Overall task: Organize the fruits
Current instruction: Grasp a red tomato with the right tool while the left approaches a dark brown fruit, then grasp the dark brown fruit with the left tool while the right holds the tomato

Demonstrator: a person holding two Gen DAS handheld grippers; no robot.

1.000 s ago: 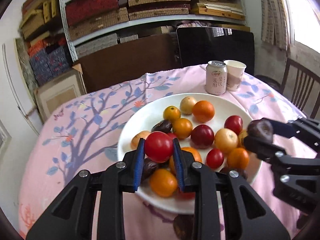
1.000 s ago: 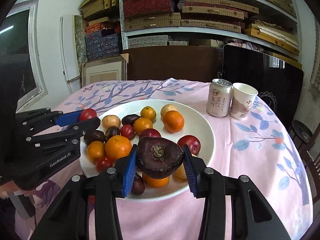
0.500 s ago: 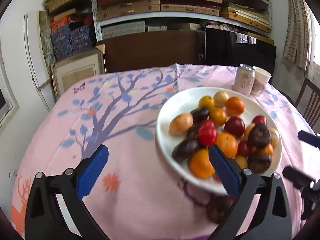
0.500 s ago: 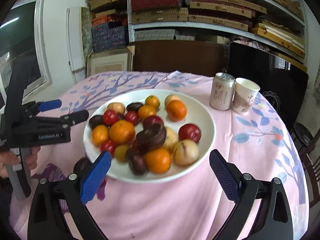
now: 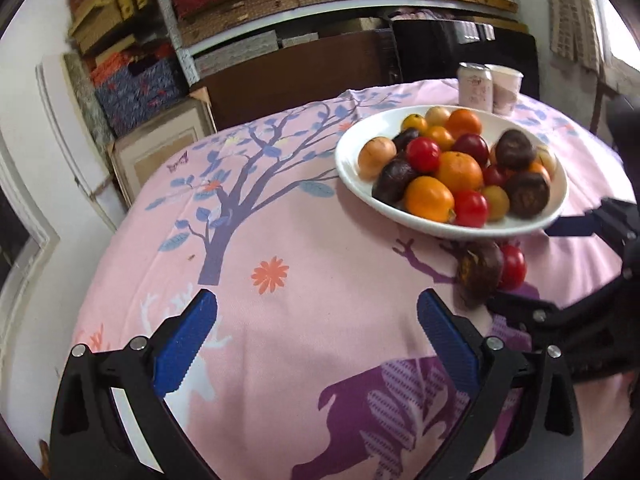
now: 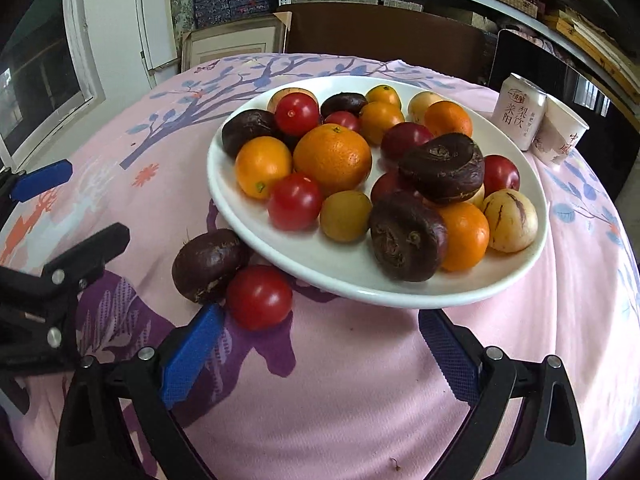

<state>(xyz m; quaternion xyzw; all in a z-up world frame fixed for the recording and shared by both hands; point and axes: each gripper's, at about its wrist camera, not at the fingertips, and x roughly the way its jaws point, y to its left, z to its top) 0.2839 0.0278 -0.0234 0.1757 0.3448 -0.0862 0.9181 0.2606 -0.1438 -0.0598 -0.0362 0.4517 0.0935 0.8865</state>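
A white plate (image 6: 344, 276) holds several oranges, red tomatoes and dark brown fruits; it also shows in the left wrist view (image 5: 352, 160). A dark brown fruit (image 6: 208, 264) and a red tomato (image 6: 259, 297) lie on the cloth by the plate's near-left rim, also seen in the left wrist view as the brown fruit (image 5: 478, 274) and the tomato (image 5: 512, 266). My right gripper (image 6: 316, 344) is open and empty just in front of the plate and the loose tomato. My left gripper (image 5: 316, 334) is open and empty over bare cloth, left of the plate.
A drink can (image 6: 518, 110) and a paper cup (image 6: 560, 130) stand behind the plate. The round table has a pink tree-print cloth (image 5: 240, 208). Shelves, boxes and a dark chair (image 5: 464, 52) stand behind the table.
Both grippers let go of their fruits on the plate, opened wide and drew back toward the table's near side. The loose brown fruit and tomato now lie close before the right gripper.
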